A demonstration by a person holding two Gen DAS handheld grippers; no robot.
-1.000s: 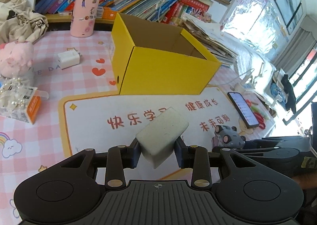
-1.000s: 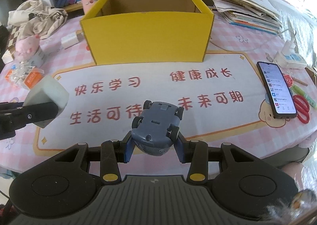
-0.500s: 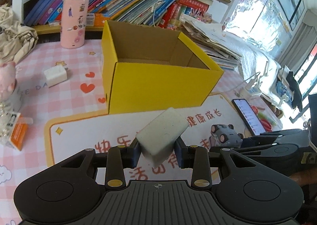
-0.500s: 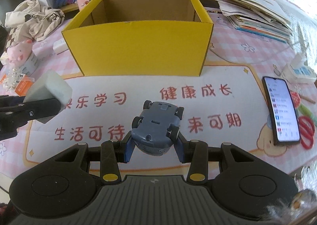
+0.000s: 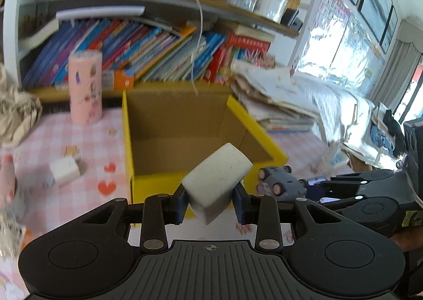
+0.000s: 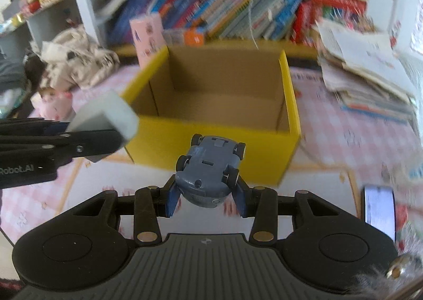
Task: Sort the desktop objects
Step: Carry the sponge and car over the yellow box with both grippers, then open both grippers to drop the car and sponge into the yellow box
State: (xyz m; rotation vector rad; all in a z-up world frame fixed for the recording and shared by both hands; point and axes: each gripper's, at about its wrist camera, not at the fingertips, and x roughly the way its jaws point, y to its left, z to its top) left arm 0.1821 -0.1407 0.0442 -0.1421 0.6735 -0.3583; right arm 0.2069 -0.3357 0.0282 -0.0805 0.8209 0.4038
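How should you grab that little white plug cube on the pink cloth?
Grip the plug cube across its two flat opposite sides, coming down from above. It lies alone on the cloth, clear of the yellow box, so fingers fit on either side. Its prongs are too blurred to place.

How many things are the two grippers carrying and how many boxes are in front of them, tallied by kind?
White eraser block, held by the left gripper: 1
Blue toy car, held by the right gripper: 1
Yellow cardboard box, open and empty: 1
Total: 3
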